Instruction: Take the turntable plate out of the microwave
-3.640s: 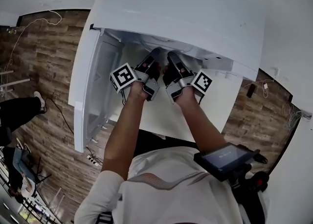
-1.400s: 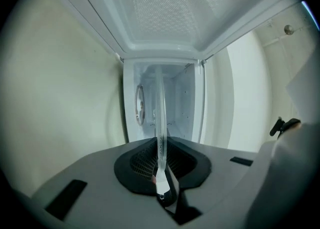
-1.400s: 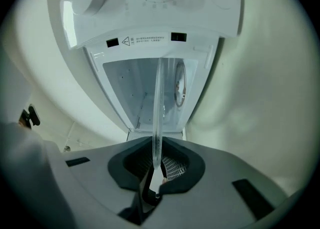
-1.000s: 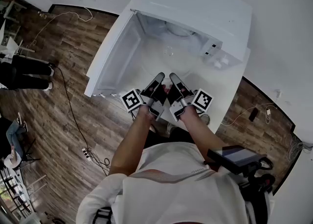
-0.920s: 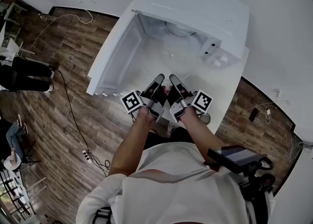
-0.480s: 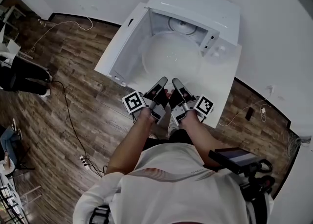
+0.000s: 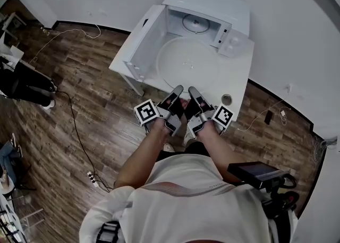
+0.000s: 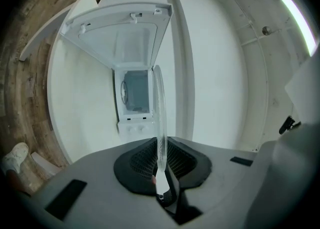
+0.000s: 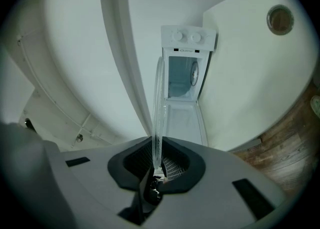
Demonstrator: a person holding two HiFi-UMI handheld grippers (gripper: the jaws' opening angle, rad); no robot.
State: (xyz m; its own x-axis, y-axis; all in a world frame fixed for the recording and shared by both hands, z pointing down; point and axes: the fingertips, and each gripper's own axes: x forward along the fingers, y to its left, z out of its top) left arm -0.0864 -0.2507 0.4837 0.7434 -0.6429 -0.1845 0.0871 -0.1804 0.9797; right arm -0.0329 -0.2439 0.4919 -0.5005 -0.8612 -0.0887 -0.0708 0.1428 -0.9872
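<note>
The clear glass turntable plate hangs in front of the open white microwave, held level over the table by its near rim. My left gripper and right gripper sit side by side, each shut on that rim. In the left gripper view the plate runs edge-on between the pads of the left gripper, with the microwave beyond. The right gripper view shows the plate pinched the same way in the right gripper. Inside the cavity lies the roller ring.
The microwave door stands swung out to the left. The white table carries a small round cup near its front right corner. Wood floor with cables surrounds it; a seated person's legs are at the far left.
Both grippers have drawn back toward the person and risen with the plate in them. The plate has come out of the cavity and now hangs in front of the microwave.
</note>
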